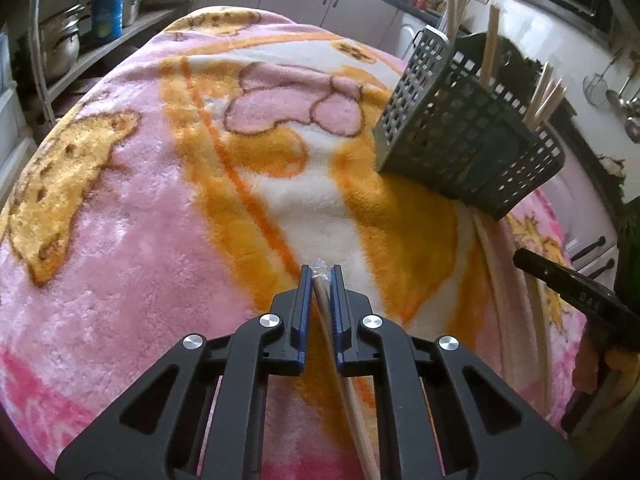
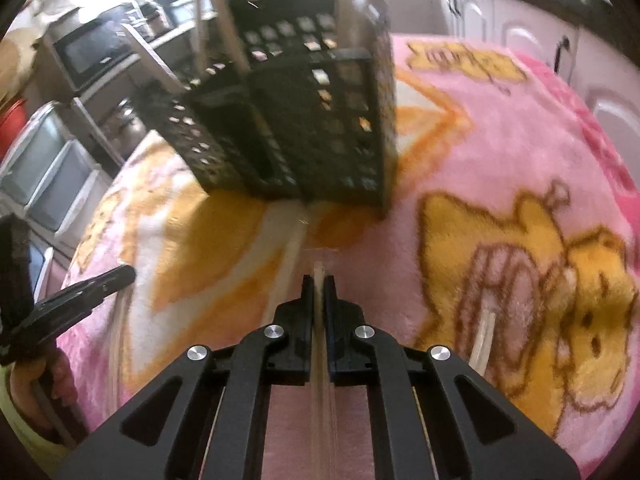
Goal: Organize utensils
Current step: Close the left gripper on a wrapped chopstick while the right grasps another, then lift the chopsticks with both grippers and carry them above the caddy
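My left gripper (image 1: 320, 270) is shut on a wooden chopstick pair (image 1: 348, 392) whose tip sits in a clear wrapper, low over the pink and orange plush blanket (image 1: 160, 240). A dark mesh utensil basket (image 1: 468, 136) stands to the upper right with several chopsticks upright in it. In the right wrist view, my right gripper (image 2: 319, 278) is shut on a pale chopstick pair (image 2: 319, 312), just in front of the same basket (image 2: 300, 120). That view is blurred.
More long chopsticks (image 1: 490, 240) lie on the blanket below the basket, and another pair (image 2: 482, 340) lies right of my right gripper. Each view shows the other tool's black handle (image 1: 568, 288) (image 2: 88, 288) and a hand. Shelves with pots (image 1: 64, 44) and cabinets surround the table.
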`<state>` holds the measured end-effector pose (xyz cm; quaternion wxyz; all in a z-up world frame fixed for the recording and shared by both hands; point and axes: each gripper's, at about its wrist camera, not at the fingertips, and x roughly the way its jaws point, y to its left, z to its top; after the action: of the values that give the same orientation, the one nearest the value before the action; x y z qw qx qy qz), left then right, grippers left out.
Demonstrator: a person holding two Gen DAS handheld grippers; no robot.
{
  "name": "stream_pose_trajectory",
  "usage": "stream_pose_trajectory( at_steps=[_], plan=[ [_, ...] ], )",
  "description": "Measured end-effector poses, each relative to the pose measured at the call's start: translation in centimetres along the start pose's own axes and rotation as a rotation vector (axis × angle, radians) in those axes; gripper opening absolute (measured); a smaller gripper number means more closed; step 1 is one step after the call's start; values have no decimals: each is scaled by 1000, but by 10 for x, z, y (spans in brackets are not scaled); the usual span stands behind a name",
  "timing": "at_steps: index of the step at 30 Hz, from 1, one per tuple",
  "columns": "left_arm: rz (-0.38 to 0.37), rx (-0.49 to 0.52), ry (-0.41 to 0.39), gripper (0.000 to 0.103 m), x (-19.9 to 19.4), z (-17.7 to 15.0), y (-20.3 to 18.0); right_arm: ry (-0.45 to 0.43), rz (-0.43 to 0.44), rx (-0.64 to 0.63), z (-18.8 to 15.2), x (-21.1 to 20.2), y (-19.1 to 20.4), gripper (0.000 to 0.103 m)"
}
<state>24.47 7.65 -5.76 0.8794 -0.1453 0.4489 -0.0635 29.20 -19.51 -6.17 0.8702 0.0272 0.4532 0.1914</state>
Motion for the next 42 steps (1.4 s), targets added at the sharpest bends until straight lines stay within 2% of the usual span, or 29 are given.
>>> stream_pose_trajectory(
  at_steps=[6,25,32,37,42],
  plan=[
    [-28,61,-68,3,-18,7,-17,-94,26,-42,5,-22,11,6],
    [-131,184,-226,2,-66,52,-72,-315,-9,-47,24,-99,11,6],
    [-151,205,-300,2,-86,73,-84,-401,18,-42,37,-118,9,6],
    [-157,215,-335,2,-97,88,-92,-494,43,-41,48,-129,11,6],
    [-164,227,-364,2,-104,101,-98,-535,73,-37,62,-129,10,6]
  ],
)
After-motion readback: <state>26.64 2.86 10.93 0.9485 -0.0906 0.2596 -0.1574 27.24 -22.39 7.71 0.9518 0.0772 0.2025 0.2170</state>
